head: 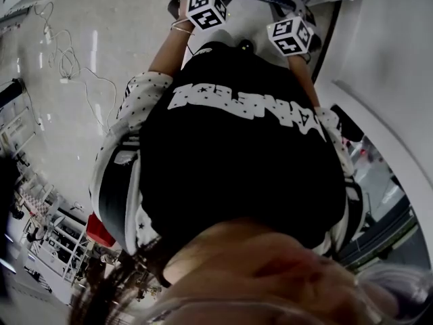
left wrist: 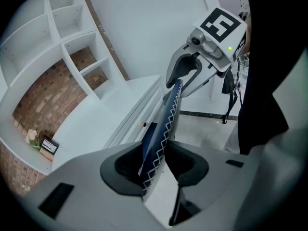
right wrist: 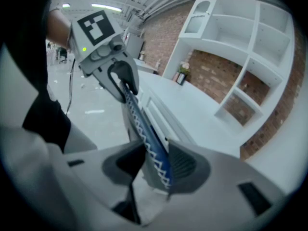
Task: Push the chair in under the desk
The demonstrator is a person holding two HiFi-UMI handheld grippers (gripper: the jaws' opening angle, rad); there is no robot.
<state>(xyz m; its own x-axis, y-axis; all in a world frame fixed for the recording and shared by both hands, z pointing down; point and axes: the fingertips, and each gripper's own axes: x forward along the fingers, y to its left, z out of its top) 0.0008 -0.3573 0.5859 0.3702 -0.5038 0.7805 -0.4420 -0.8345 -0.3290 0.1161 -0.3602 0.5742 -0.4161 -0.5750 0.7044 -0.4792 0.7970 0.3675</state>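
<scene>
The chair's blue backrest edge point(left wrist: 166, 124) with white zigzag stitching runs between both grippers. In the left gripper view my left gripper point(left wrist: 155, 165) is shut on this edge, and my right gripper point(left wrist: 185, 76) clamps the same edge further along. The right gripper view shows my right gripper point(right wrist: 154, 165) shut on the backrest edge point(right wrist: 142, 129), with my left gripper point(right wrist: 120, 81) on it beyond. The white desk point(left wrist: 106, 114) lies just past the backrest. In the head view only the marker cubes of the left gripper point(head: 206, 9) and right gripper point(head: 291, 36) show above a black shirt.
White wall shelves point(left wrist: 72, 37) on brick rise behind the desk point(right wrist: 192, 114). A small picture frame point(left wrist: 48, 146) and flowers point(right wrist: 182, 73) stand at the desk's back. Cables point(head: 64, 59) trail over the glossy floor to the left. The seat and chair legs are hidden.
</scene>
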